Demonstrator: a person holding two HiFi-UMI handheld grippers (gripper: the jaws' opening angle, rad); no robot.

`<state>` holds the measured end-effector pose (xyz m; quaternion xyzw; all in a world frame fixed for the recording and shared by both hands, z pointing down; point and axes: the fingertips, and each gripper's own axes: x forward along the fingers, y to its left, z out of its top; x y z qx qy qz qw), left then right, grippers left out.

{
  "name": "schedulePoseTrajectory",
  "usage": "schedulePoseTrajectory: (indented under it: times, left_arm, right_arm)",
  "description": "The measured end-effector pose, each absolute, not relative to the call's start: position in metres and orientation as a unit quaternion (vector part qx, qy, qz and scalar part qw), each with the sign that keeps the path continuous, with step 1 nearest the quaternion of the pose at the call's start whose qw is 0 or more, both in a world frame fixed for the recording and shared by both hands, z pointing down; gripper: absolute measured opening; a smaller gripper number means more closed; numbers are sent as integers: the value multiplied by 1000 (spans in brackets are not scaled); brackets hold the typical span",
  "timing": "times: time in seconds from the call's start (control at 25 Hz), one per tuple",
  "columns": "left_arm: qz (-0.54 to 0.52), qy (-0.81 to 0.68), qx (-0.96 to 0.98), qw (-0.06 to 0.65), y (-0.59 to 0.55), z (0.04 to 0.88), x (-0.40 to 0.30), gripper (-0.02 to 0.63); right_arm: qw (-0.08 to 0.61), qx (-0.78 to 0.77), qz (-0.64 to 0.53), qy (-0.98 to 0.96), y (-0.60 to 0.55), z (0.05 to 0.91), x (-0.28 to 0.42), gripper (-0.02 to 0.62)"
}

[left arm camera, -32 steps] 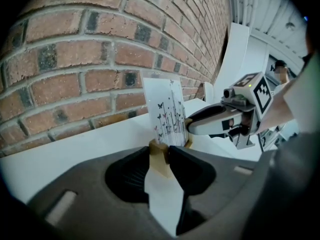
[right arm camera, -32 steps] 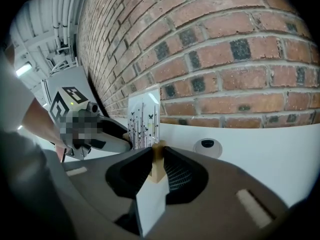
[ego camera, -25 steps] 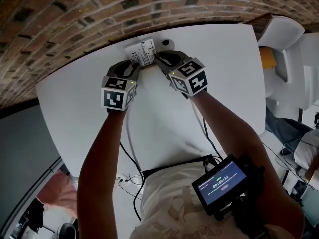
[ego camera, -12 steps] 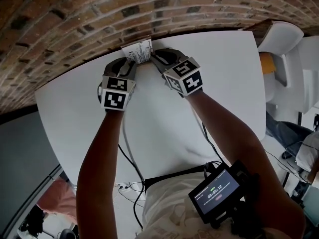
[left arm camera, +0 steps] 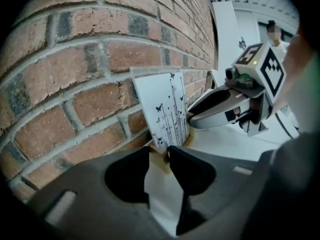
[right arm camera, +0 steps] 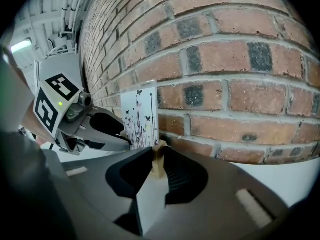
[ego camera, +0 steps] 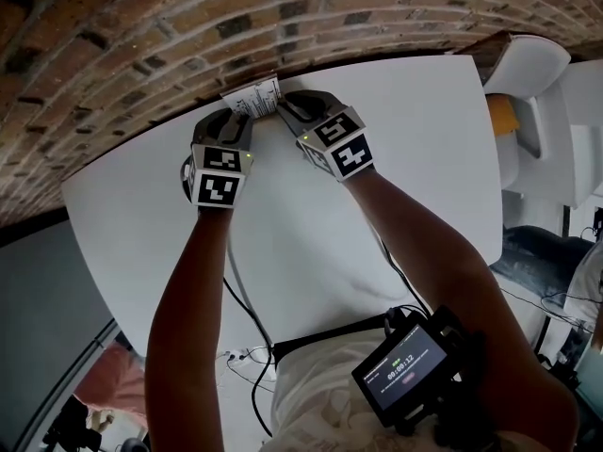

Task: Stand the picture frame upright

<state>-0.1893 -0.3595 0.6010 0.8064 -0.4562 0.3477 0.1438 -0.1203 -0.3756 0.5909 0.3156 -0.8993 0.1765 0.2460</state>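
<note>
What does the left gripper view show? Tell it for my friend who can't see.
A picture frame printed with butterflies and thin stems stands close to a brick wall, its bottom corner pinched in the left gripper. The right gripper holds its other side, over a white table.

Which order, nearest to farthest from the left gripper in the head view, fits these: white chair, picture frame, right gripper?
1. picture frame, clamped in the left gripper's jaws, by the brick wall.
2. right gripper, just to the right, gripping the frame's other side.
3. white chair, far right, beyond the table.
</note>
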Motion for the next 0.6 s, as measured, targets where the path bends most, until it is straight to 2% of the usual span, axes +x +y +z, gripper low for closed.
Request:
schedulePoseTrajectory:
  times: [0.2,0.32,0.6]
  left_arm:
    - [360,-452,802,149,-360,603,-189,138]
    - [365,-454,797,156,-360,602,-195,146]
    - [337,-466,796,188,-339,598,-195,172]
  right_arm:
    - [242,313,191,-899,-376,591,-120,84]
    - [234,306,204,-900,-374,589,-125,109]
    - [224,298,199,-906,-362,577,-114,120]
